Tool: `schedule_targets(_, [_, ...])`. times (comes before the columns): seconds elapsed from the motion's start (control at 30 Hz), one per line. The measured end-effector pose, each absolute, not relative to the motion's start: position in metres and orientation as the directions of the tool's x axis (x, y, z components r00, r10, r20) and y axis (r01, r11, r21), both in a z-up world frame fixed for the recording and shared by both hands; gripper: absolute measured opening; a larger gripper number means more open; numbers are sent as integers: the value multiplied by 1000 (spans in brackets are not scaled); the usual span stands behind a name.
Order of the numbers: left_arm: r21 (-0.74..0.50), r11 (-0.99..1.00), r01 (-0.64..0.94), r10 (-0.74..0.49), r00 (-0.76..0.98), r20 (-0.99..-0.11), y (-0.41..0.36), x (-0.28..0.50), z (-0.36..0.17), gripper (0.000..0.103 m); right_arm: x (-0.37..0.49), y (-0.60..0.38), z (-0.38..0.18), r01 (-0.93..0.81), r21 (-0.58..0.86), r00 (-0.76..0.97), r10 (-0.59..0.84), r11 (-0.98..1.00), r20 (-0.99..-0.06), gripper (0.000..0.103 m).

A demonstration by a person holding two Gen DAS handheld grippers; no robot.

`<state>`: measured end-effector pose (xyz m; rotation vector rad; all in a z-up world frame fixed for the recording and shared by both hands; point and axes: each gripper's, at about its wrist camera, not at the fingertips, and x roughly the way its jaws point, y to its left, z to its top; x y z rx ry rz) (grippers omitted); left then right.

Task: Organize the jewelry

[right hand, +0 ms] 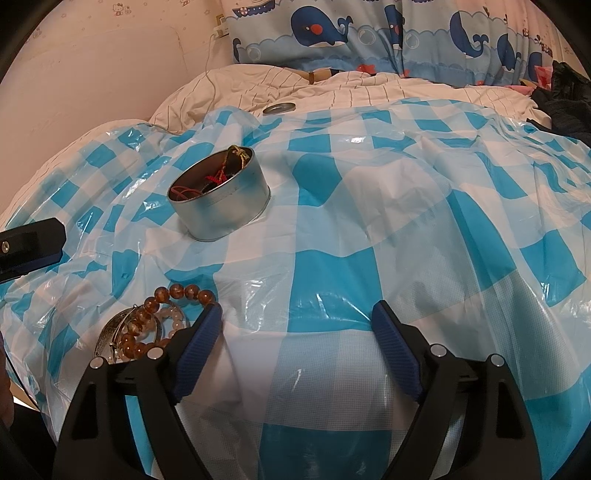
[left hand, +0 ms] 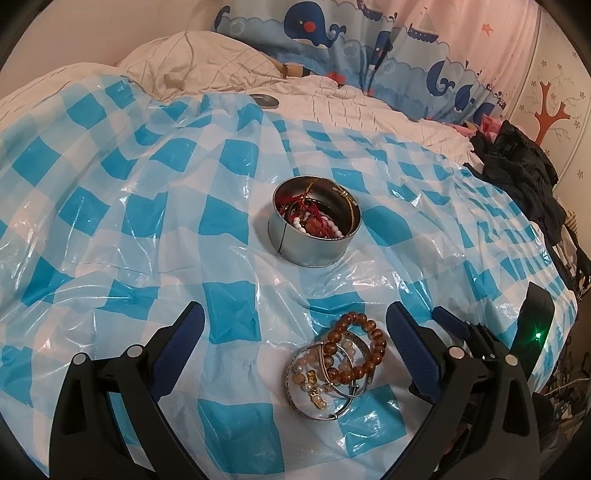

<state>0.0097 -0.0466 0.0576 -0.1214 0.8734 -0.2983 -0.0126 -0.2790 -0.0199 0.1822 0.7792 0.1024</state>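
A round metal tin [left hand: 314, 221] stands on the blue-and-white checked plastic sheet [left hand: 129, 206] and holds red cords, white beads and a gold chain. It also shows in the right wrist view [right hand: 219, 199]. A pile of bracelets [left hand: 338, 365] lies in front of it: an amber bead bracelet [left hand: 373, 343], silver bangles and pale beads. My left gripper [left hand: 295, 317] is open, with the pile between its fingers, nearer the right one. My right gripper [right hand: 297, 314] is open and empty over the sheet, with the pile [right hand: 147, 328] just left of its left finger.
The tin's lid [left hand: 265, 99] lies at the sheet's far edge on the white bedding [left hand: 192, 62]. Whale-print fabric [right hand: 369, 33] hangs behind. Dark clothes [left hand: 517, 166] are heaped at the right. The right gripper's fingers [left hand: 450, 321] show at the right of the left wrist view.
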Motion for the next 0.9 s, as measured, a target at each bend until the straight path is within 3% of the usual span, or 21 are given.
schedule_targets(0.9, [-165, 958, 234, -275, 586, -763, -59, 9, 51, 95, -12, -279, -20, -26, 201, 706, 161, 979, -690, 81])
